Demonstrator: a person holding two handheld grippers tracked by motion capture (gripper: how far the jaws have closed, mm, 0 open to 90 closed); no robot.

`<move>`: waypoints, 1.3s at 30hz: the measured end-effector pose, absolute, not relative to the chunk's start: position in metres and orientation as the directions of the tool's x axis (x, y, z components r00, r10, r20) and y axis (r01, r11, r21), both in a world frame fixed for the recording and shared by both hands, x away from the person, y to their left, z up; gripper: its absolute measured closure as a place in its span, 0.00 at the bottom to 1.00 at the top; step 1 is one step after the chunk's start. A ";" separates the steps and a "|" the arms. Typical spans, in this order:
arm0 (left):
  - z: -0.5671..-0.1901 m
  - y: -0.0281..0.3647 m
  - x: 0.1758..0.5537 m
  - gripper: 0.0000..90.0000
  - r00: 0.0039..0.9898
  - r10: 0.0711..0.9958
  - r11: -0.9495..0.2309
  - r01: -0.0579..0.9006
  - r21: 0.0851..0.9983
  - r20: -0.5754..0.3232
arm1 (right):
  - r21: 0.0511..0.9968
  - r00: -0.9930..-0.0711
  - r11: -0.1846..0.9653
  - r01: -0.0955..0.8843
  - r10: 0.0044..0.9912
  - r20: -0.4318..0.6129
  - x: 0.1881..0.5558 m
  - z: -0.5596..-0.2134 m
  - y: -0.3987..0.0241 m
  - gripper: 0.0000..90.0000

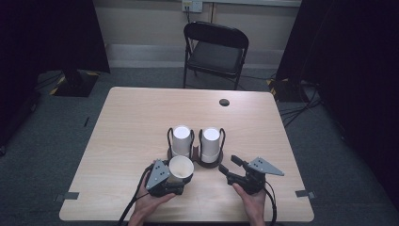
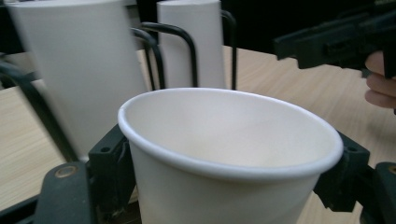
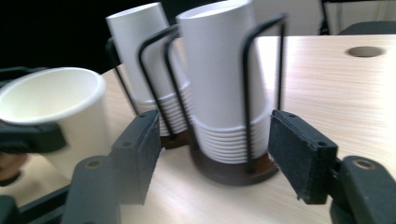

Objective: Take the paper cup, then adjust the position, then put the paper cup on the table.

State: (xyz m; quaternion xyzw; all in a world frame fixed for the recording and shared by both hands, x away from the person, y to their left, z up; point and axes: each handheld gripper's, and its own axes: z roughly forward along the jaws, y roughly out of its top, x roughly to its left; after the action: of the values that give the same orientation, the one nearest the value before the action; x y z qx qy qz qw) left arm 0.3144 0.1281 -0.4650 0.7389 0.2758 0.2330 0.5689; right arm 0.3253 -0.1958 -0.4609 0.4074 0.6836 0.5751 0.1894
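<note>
A single white paper cup [image 1: 180, 169] stands upright and mouth-up in my left gripper [image 1: 175, 181], whose jaws are shut on its sides. The left gripper view has the cup [image 2: 224, 154] large between the black jaws. Two stacks of inverted white cups, a left stack [image 1: 181, 140] and a right stack [image 1: 211, 143], sit in a black wire holder [image 1: 196, 155] on the table. My right gripper [image 1: 232, 165] is open just right of the holder, its jaws wide apart with the right stack [image 3: 222, 88] ahead between them, apart from both pads.
The wooden table [image 1: 141, 117] has a round cable hole [image 1: 224, 102] at the far right. A black folding chair [image 1: 215, 52] stands behind the table. Bare tabletop lies to the left of and beyond the holder.
</note>
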 end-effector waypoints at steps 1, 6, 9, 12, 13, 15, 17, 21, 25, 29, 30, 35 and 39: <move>-0.464 0.133 0.315 0.25 0.733 0.679 -0.187 0.145 0.972 0.021 | 0.942 -0.588 0.002 0.336 0.782 0.208 0.325 -0.462 -0.198 0.37; -0.461 0.150 0.317 0.25 0.695 0.719 -0.155 0.150 0.976 0.007 | 0.944 -0.551 -0.021 0.329 0.808 0.211 0.323 -0.469 -0.205 0.35; -0.459 0.158 0.319 0.25 0.676 0.737 -0.145 0.150 0.978 0.006 | 0.943 -0.522 -0.007 0.331 0.832 0.189 0.323 -0.473 -0.208 0.34; -0.458 0.167 0.321 0.25 0.668 0.744 -0.117 0.157 0.981 -0.018 | 0.945 -0.504 -0.006 0.326 0.845 0.179 0.322 -0.476 -0.211 0.33; -0.458 0.170 0.322 0.25 0.664 0.747 -0.100 0.165 0.981 -0.035 | 0.946 -0.497 -0.008 0.324 0.849 0.177 0.322 -0.477 -0.213 0.32; -0.456 0.176 0.323 0.25 0.643 0.765 -0.101 0.168 0.981 -0.031 | 0.948 -0.476 -0.017 0.318 0.862 0.175 0.322 -0.479 -0.216 0.29; -0.455 0.180 0.325 0.25 0.630 0.776 -0.103 0.166 0.981 -0.025 | 0.945 -0.462 -0.014 0.327 0.870 0.173 0.323 -0.481 -0.217 0.26; -0.451 0.191 0.330 0.25 0.597 0.801 -0.085 0.167 0.982 -0.032 | 0.936 -0.449 0.005 0.351 0.878 0.163 0.325 -0.487 -0.218 0.19; -0.447 0.199 0.338 0.25 0.541 0.840 -0.059 0.163 0.985 -0.039 | 0.940 -0.414 0.006 0.341 0.899 0.145 0.324 -0.492 -0.218 0.16; -0.440 0.205 0.345 0.25 0.507 0.861 -0.034 0.148 0.988 -0.046 | 0.948 -0.367 -0.013 0.319 0.920 0.137 0.323 -0.494 -0.219 0.16; -0.439 0.206 0.346 0.25 0.495 0.868 -0.042 0.144 0.989 -0.035 | 0.951 -0.356 -0.015 0.308 0.925 0.130 0.323 -0.494 -0.219 0.16; -0.434 0.209 0.359 0.25 0.466 0.885 -0.054 0.139 0.989 -0.017 | 0.962 -0.344 -0.003 0.272 0.934 0.100 0.322 -0.494 -0.217 0.15; -0.434 0.211 0.371 0.25 0.448 0.894 -0.045 0.155 0.987 -0.030 | 0.970 -0.343 0.018 0.244 0.937 0.069 0.318 -0.495 -0.215 0.15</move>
State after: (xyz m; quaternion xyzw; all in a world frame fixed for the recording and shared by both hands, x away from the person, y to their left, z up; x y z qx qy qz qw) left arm 0.3710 0.2114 -0.4336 0.6424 0.4081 0.3310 0.5579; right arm 0.3180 -0.2151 -0.4945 0.4673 0.6314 0.5223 0.3319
